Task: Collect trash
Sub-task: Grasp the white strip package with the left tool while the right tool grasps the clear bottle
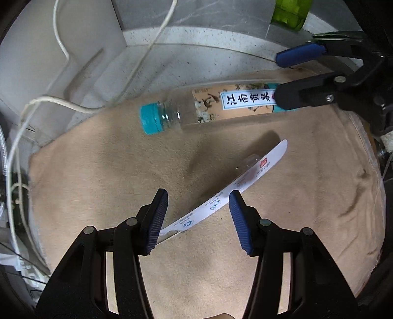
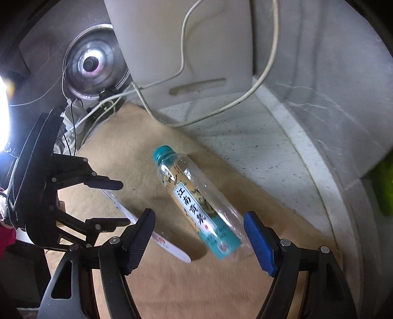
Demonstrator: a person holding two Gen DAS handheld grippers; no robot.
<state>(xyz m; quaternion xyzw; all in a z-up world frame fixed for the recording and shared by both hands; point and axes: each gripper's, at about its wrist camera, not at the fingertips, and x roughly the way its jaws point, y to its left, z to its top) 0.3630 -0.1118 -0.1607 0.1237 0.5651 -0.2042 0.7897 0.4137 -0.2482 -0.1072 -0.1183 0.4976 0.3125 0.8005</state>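
A clear plastic bottle (image 1: 211, 105) with a teal cap and a printed label lies on its side on a tan cloth (image 1: 122, 171). It also shows in the right wrist view (image 2: 196, 203). A flat white printed wrapper (image 1: 235, 186) lies on the cloth in front of it; it also shows in the right wrist view (image 2: 169, 245). My left gripper (image 1: 199, 218) is open, its fingers on either side of the wrapper's near end. My right gripper (image 2: 199, 235) is open, its fingers on either side of the bottle's base. Neither touches.
White cables (image 1: 73, 105) trail over the grey stone floor (image 1: 196, 56) beyond the cloth. A white panel (image 2: 184, 49) stands behind. A green object (image 1: 289, 12) sits at the far right. A round metal dish (image 2: 93, 63) is at the back left.
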